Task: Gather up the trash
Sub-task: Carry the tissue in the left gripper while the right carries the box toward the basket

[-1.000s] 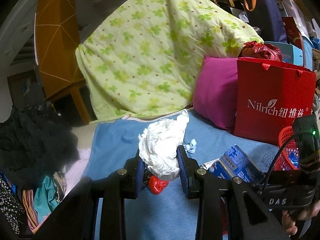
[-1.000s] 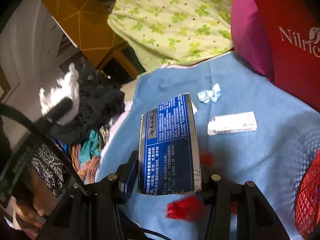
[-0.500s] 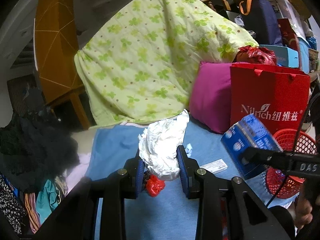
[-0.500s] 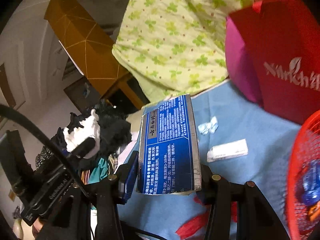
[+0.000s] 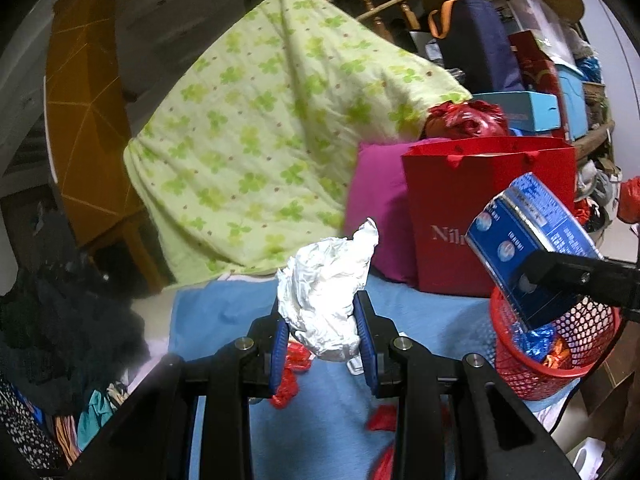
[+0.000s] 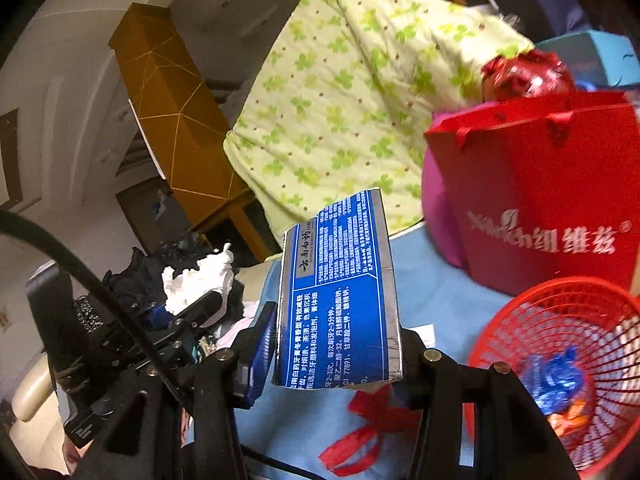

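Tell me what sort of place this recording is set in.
Probably a cluttered room in a home: a clover-print quilt and pink pillow sit by a blue blanket, with piled clothes and stacked boxes.

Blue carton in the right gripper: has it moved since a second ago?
Yes. In the left wrist view the blue carton, clamped in the right gripper, rose from the blue cloth to above the red basket.

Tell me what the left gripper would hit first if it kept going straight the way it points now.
Probably the green clover quilt draped behind the bed. The left gripper, shut on crumpled white paper, aims over the blue sheet toward it; depth is unclear.
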`<state>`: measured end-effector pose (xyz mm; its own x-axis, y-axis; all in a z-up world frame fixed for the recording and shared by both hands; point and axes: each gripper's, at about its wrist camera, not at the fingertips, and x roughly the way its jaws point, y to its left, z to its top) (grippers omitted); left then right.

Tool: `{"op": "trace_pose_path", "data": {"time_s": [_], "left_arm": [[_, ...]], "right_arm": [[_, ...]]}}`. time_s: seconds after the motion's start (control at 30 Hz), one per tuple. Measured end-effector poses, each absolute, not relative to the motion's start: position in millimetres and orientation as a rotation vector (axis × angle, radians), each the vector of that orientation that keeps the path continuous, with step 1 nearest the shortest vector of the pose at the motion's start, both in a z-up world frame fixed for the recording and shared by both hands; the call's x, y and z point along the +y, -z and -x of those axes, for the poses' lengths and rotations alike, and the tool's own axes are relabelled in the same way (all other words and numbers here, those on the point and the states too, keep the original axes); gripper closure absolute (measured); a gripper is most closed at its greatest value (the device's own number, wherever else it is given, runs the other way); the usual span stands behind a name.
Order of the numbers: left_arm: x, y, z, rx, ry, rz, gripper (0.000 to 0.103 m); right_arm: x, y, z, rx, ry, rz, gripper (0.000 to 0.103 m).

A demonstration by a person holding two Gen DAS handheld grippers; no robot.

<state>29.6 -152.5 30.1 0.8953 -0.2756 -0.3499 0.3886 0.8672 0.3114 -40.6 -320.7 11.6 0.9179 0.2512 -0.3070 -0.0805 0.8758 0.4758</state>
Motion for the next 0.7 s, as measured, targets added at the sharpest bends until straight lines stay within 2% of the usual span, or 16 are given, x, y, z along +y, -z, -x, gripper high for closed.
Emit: {"op": "trace_pose_path", "data": {"time_s": [0.7], "left_arm": [[-246.9, -23.9, 7.7, 0.281, 0.483, -0.52, 0.07]], "right_arm": [[-399.5, -1.8, 111.5, 0.302, 0.021, -0.528, 0.05]]}}
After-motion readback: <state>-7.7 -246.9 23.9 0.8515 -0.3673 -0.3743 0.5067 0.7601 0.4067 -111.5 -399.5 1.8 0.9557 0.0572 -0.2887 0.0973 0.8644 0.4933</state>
